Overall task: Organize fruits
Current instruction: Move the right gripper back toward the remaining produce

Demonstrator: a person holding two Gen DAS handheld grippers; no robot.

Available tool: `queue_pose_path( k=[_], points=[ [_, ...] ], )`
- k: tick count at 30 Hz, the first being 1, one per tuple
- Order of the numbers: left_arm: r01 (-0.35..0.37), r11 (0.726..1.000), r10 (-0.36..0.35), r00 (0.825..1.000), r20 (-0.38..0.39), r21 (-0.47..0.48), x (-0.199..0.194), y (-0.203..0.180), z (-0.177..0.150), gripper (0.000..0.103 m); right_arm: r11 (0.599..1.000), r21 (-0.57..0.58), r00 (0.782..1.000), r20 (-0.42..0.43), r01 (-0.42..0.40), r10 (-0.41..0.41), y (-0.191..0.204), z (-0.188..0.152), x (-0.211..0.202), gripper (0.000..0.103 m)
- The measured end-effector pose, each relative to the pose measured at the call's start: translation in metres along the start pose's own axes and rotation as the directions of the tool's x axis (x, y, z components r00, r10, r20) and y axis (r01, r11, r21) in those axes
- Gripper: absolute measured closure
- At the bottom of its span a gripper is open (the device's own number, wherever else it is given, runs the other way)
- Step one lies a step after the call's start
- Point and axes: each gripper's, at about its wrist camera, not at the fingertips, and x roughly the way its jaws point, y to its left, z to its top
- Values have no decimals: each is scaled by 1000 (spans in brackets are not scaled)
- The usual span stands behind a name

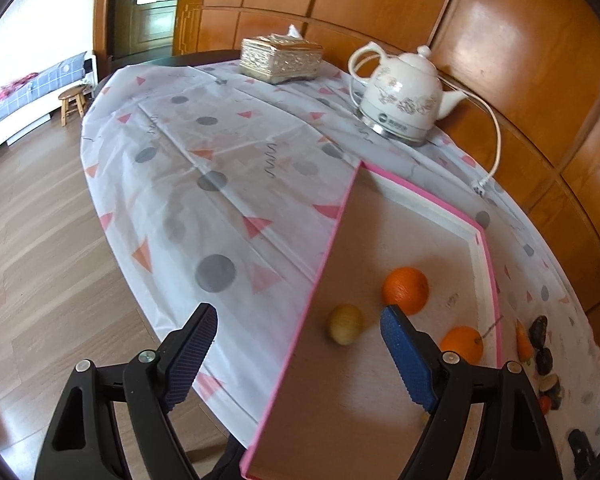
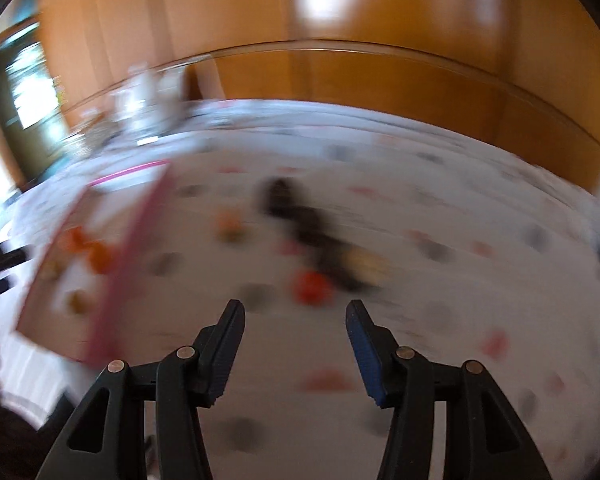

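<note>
The right hand-held gripper (image 2: 296,344) hangs with its jaws parted and nothing between them, above the patterned cloth of the worktop (image 2: 440,200). Its view is heavily smeared. Just ahead of its tips lies a small red-orange fruit (image 2: 311,286), and beyond that a dark, blurred heap of loose pieces (image 2: 316,232) whose kinds cannot be told from this view. Judging by this, the step in hand is the reach for the next loose fruit. The next move calls for settling the jaws around the red-orange piece, closing on it, and carrying it to the left into the box.

The left hand-held gripper (image 1: 298,350) is wide open and empty, poised over the near edge of the pink-rimmed box (image 1: 328,248), with one fingertip over the cloth and the other over the box floor.

Inside the box sit three fruits: a large orange (image 1: 405,290) near the middle, a second orange (image 1: 462,344) close to the right wall, and a smaller yellowish fruit (image 1: 345,324) to the left, apart from both. All look round, smooth and likely to roll on the flat floor. Outside the box's right wall, more loose pieces (image 1: 540,344) lie on the cloth, dark ones mixed with orange. The sorting looks partly done.
</note>
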Motion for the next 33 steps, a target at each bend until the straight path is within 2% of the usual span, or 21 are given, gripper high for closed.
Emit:
queue_pose_path(
  k=[2,3,4,5,9,11,12,13,14,16,19,26,33],
  points=[
    [-2,1000,2,1000,-6,23,0,-7,-3,19,977,148,987,4,156,-158,-39,-8,1,50],
    [-1,1000,2,1000,-10,31,1,-10,-4,19,958,206,979,-2,202,-206,-54,-11,3,50],
    [2,999,-1,1000,-16,43,1,-14,-5,19,931,267,967,-16,247,-252,-70,-13,6,50],
    [4,999,-3,1000,-16,53,0,-17,-6,19,888,341,949,-54,308,-309,-92,-16,13,50],
    [0,996,0,1000,-4,93,-4,-30,-9,19,782,473,912,-162,406,-376,-144,-22,42,50],
    [0,995,1,1000,-11,105,-3,-34,-10,19,764,487,904,-174,423,-390,-153,-18,55,49],
    [-2,994,3,1000,-15,113,-2,-37,-11,19,760,480,896,-165,438,-412,-151,-14,59,48],
    [-4,992,7,1000,-22,125,0,-41,-12,19,760,479,895,-161,439,-416,-150,-9,64,43],
    [-3,991,7,1000,-27,133,1,-43,-13,19,755,487,895,-160,439,-417,-149,-6,70,32],
    [1,989,3,1000,-30,145,1,-48,-14,19,746,487,888,-178,454,-424,-144,2,80,18],
    [4,986,0,1000,-25,165,1,-54,-16,19,745,485,887,-192,459,-421,-144,7,90,10],
    [7,986,-5,1000,-12,170,-2,-55,-15,19,770,477,904,-169,424,-393,-142,8,89,12],
    [21,986,-20,1000,-11,165,0,-54,-13,19,814,442,925,-141,377,-352,-125,6,83,16]
  ],
)
